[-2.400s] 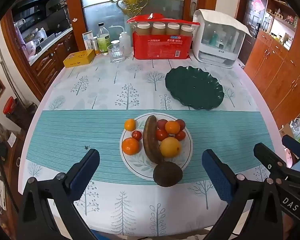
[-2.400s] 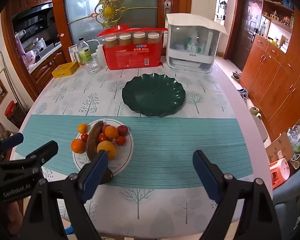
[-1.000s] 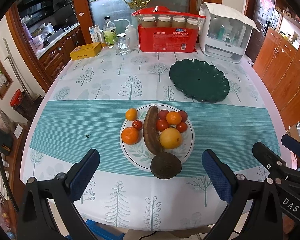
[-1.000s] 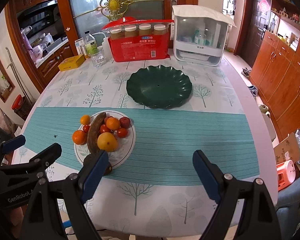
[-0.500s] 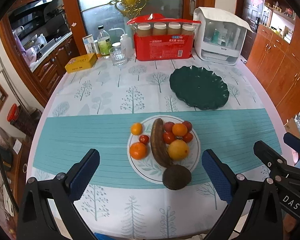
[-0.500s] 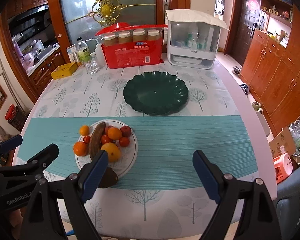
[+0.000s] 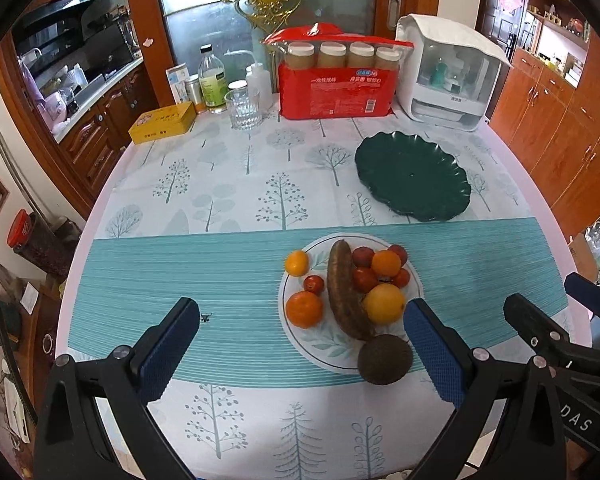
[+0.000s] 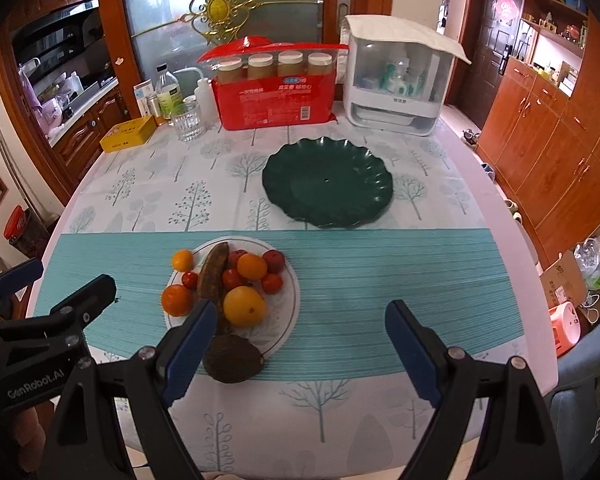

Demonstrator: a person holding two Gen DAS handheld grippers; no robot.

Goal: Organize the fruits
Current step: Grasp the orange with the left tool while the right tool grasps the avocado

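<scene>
Hovering above the worktop's (image 7: 228,184) near edge, left claw (image 7: 300,352): blue pads wide apart, gripping nothing. Left wrist view lists: white plate (image 7: 300,344) on the teal band, carrying a brown banana (image 7: 342,292), oranges, small red fruits; dark avocado (image 7: 385,358) at its near rim; empty green dish (image 7: 414,176) beyond to the right; red package (image 7: 336,84), glass (image 7: 244,110) and yellow tin (image 7: 162,123) at the far edge.

Right wrist view: right claw (image 8: 300,348), likewise spread and empty, white plate (image 8: 284,304) ahead-left, green dish (image 8: 327,182) straight ahead, avocado (image 8: 233,358) beside its left pad.
</scene>
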